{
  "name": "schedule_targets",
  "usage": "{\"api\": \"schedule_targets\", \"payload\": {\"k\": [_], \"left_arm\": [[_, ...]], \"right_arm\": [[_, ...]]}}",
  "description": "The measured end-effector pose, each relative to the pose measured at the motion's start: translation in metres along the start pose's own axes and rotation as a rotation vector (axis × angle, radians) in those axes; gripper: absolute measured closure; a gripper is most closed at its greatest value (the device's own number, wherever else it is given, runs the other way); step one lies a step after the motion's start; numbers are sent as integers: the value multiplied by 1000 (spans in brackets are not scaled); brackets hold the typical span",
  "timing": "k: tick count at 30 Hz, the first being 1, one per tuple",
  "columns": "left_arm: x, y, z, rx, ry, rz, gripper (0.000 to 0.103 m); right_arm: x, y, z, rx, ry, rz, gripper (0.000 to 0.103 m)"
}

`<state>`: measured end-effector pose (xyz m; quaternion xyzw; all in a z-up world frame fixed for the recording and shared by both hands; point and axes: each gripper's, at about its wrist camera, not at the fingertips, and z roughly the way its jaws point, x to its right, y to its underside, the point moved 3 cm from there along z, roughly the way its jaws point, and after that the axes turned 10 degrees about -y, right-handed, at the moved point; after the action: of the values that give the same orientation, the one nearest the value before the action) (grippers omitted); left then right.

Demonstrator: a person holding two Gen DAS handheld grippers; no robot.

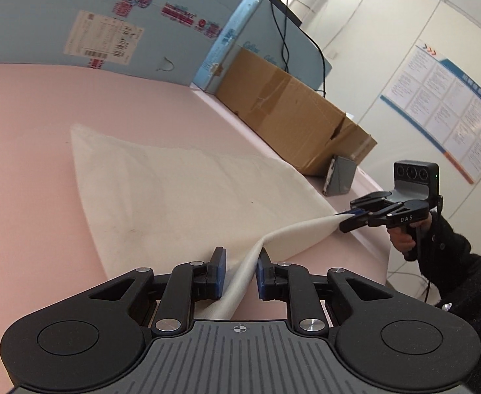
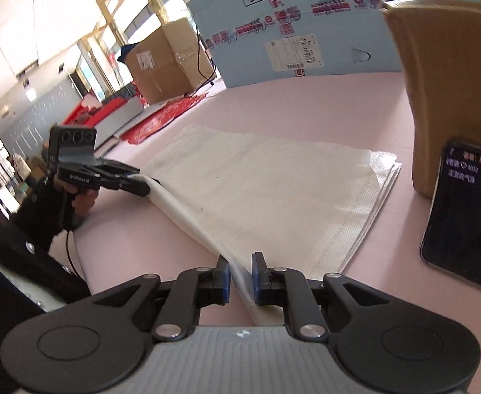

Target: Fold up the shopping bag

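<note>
A white fabric shopping bag [image 1: 174, 190] lies flat on the pink table [image 1: 27, 164], with its near edge lifted off the surface. My left gripper [image 1: 240, 271] has that edge running between its blue pads, with a small gap on each side. My right gripper [image 1: 347, 221] is pinched on the same edge further right. In the right wrist view the bag [image 2: 273, 190] lies ahead, its edge passes between my right gripper's [image 2: 240, 274] pads, and the left gripper [image 2: 142, 185] grips the far end.
A brown cardboard box [image 1: 289, 111] and a large blue box [image 1: 76, 23] stand along the table's back. A small grey device [image 1: 339, 180] leans by the brown box. A phone [image 2: 464, 210] stands upright at the right, against the brown box [image 2: 450, 82].
</note>
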<state>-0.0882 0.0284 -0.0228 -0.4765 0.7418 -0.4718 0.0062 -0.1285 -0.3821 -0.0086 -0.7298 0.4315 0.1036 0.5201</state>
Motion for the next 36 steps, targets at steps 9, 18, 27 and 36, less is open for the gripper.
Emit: {"api": "schedule_targets", "payload": {"k": [9,18,27,36], "left_arm": [[21,2,-8,40,-218,138,84],[43,3,2,48,-357,335,84],[41,-4,2,25,-283,331,84],[16,-3,-11,88,-472,240,68]], "right_arm": [[-17,-10,20,70,370,27,79],[-86,5,50,20,904,-402,49],[-127,-10,87,101,730,-527,49],[-109,20,127,11,918,-620,55]]}}
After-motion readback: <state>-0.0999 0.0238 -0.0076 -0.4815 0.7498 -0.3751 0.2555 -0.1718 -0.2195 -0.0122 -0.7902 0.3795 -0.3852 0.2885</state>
